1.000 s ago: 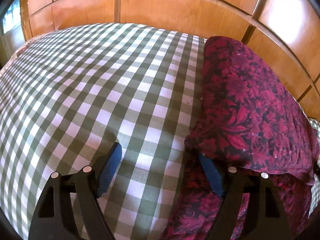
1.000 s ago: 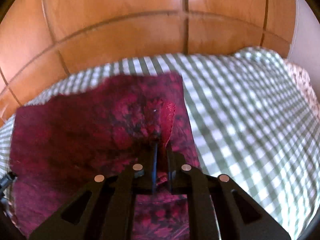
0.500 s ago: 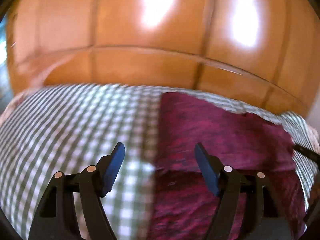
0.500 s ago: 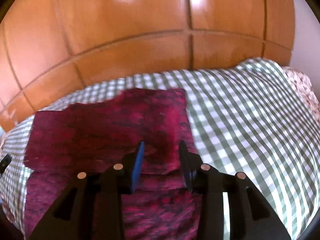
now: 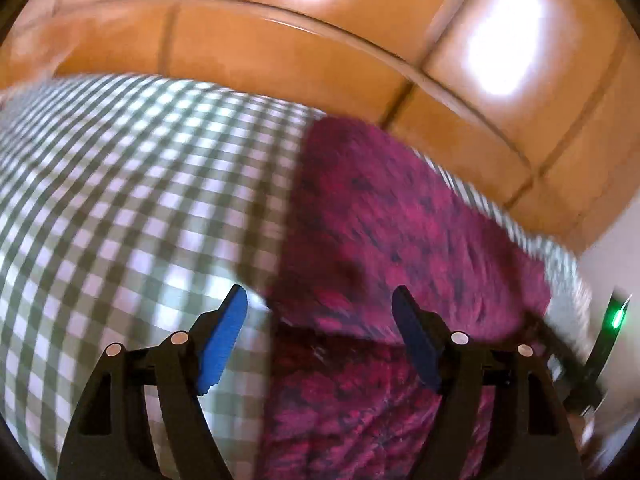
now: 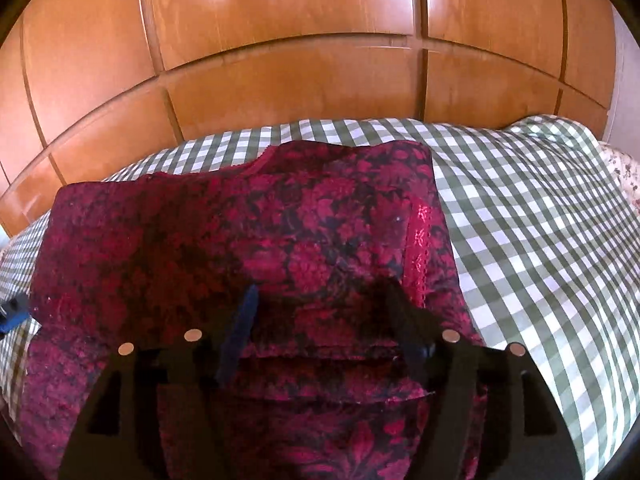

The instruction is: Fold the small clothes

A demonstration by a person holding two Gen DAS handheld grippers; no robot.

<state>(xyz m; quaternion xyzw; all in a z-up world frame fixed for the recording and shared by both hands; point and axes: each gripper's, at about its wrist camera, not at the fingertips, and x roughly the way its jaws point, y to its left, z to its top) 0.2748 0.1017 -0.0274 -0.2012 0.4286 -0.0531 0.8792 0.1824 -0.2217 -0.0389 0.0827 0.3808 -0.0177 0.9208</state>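
Observation:
A dark red floral garment (image 6: 248,248) lies folded on the green and white checked bedcover (image 6: 532,232), its top layer ending in a fold edge near the fingers. My right gripper (image 6: 320,320) is open and empty, hovering over the garment's near right part. In the blurred left wrist view the garment (image 5: 400,240) fills the right half. My left gripper (image 5: 320,320) is open and empty above the garment's left edge, one finger over the checked cover (image 5: 120,220). The right gripper's body with a green light (image 5: 612,320) shows at the far right.
A wooden panelled headboard (image 6: 300,60) rises behind the bed. A floral cloth (image 6: 624,172) lies at the far right edge of the bed. The left gripper's blue tip (image 6: 12,316) shows at the left edge of the right wrist view.
My right gripper has let go of the garment and opened wide, leaving the flap folded down. My left gripper stayed open and swung up and right along the garment's left edge.

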